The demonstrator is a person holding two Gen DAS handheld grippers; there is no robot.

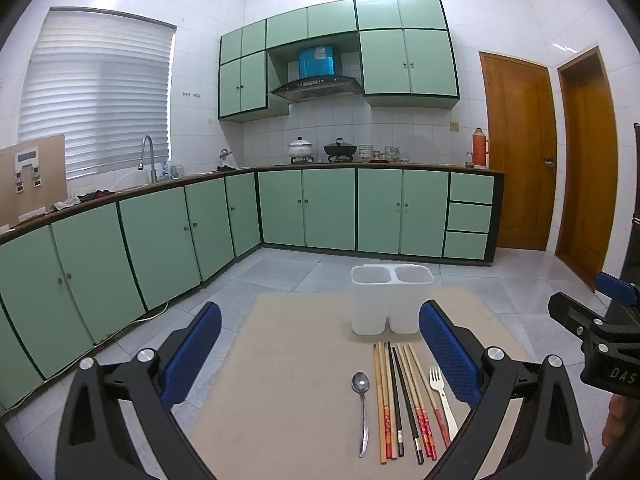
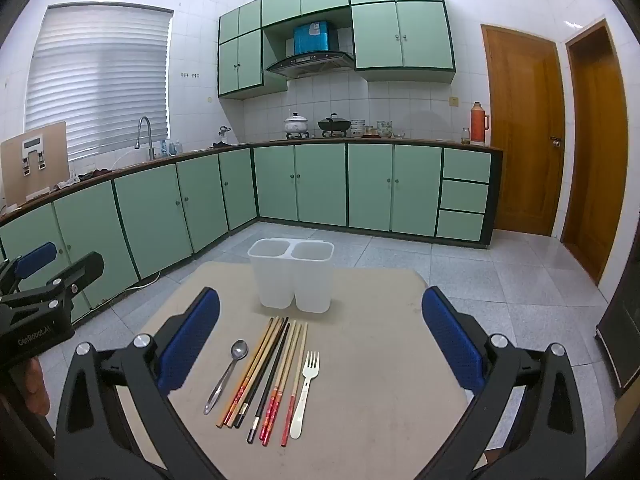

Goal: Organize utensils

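Observation:
A white two-compartment utensil holder (image 1: 390, 300) (image 2: 292, 276) stands upright on a beige table (image 1: 296, 380) (image 2: 380, 360), both compartments empty. In front of it lie a metal spoon (image 1: 362, 408) (image 2: 228, 372), several chopsticks (image 1: 404, 396) (image 2: 268, 372) side by side, and a white fork (image 1: 442, 400) (image 2: 306, 388). My left gripper (image 1: 320, 356) is open and empty, held above the table with the utensils between its fingers. My right gripper (image 2: 320, 344) is open and empty above the utensils. Each gripper shows at the edge of the other's view.
The table stands on a grey tiled floor. Green base cabinets (image 1: 160, 240) with a countertop, sink and stove run along the left and far walls. Two wooden doors (image 2: 524, 132) are at the right.

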